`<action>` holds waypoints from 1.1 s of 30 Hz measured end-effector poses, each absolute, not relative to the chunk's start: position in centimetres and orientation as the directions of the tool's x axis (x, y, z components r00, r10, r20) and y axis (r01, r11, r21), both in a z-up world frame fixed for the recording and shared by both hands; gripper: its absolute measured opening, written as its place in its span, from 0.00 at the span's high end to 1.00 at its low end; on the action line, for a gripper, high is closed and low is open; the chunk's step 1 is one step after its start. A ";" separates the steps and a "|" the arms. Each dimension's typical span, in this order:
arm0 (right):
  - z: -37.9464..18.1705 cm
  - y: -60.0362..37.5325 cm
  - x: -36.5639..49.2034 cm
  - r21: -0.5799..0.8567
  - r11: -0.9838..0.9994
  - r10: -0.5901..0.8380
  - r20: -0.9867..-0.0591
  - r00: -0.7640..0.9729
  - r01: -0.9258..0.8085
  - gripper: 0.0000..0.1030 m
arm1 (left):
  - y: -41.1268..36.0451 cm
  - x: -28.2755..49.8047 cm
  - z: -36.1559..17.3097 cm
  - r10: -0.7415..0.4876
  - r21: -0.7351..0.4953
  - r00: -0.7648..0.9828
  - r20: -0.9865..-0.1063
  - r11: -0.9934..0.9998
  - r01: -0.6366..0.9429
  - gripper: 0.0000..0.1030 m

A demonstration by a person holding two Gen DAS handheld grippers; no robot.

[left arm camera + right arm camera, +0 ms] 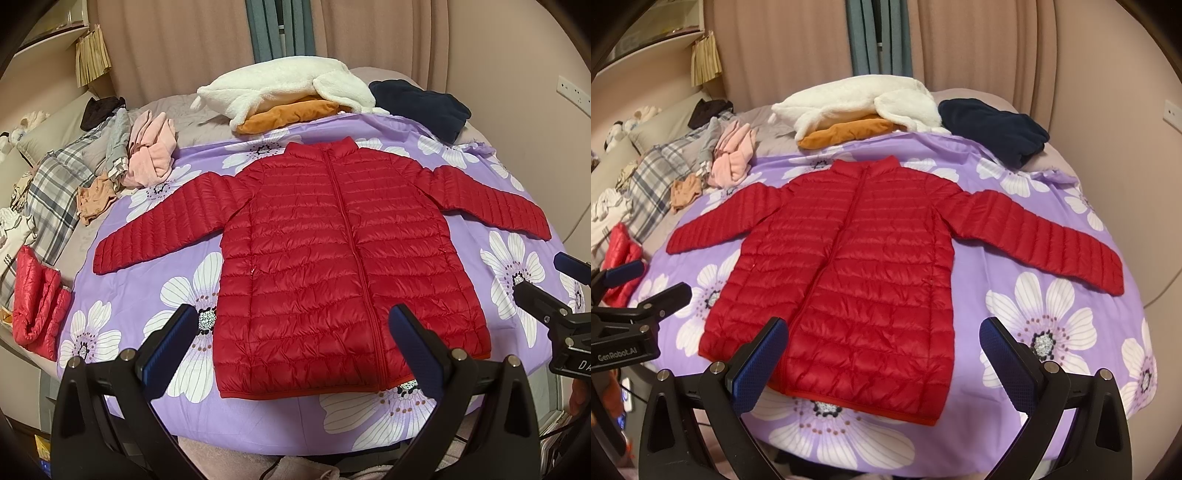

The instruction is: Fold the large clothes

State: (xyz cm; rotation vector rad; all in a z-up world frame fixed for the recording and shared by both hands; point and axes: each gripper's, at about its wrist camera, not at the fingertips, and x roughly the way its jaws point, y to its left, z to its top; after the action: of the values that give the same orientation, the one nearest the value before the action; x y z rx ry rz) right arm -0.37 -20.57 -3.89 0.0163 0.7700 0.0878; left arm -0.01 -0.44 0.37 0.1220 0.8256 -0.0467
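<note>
— So where are we with the folding?

— Right at the start, we'd say. The red jacket point(332, 258) lies flat on the purple flowered sheet point(147, 325) that covers the bed, front up, zipped to the collar, both sleeves spread out to the sides and the hem nearest us. No fold is in it yet: sleeves, sides and the bottom-to-collar fold are all left to do.

— And our hands?

— We hold the left gripper point(301, 347) with its fingers spread wide over the hem, gripping nothing. The right gripper point(882, 354) is the same: fingers wide apart above the bottom edge of the jacket, nothing between them. Neither seems to touch the cloth, though we can't be sure from this angle.

— How does the jacket look?

— Quilted in narrow bands, puffy and shiny, a bit wrinkled low on the body. We judge it will be slippery and springy, so folds may want to pop open again.

— Anything else about?

— At the far edge sit a white fleece point(284, 88) over something orange, and a dark blue garment point(421, 107). A heap of pink clothes point(151, 155) is well off to the left, and another red quilted piece point(37, 299) lies bundled at the sheet's left edge. Whether that one counts as finished, we can't tell.
</note>
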 end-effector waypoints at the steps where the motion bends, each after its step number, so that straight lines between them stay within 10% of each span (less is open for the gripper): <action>1: -3.9 -20.6 -0.4 0.047 0.996 0.085 -0.695 0.714 -0.073 0.01 | -0.4 0.0 0.4 0.006 0.090 0.678 -0.735 0.992 0.089 0.00; 8: -4.3 -22.0 0.0 0.118 0.992 0.121 -0.682 0.721 -0.055 0.01 | -0.4 0.6 -0.9 -0.033 0.042 0.665 -0.746 0.994 0.097 0.00; 24: -12.1 -36.2 1.8 0.535 0.784 0.160 -0.665 0.729 0.316 0.01 | 3.4 6.1 -7.2 -0.472 -0.531 0.541 -0.697 0.845 0.053 0.00; 33: -15.8 -43.8 5.9 0.534 0.722 0.003 -0.639 0.770 0.440 0.01 | 2.4 8.6 -8.5 -0.464 -0.507 0.513 -0.722 0.860 0.065 0.00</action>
State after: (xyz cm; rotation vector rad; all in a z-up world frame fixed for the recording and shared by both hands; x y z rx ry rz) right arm 5.89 -43.76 -15.82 0.7336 0.6592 -0.2617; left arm 8.57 2.37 -8.53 -0.4503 0.9878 -0.3317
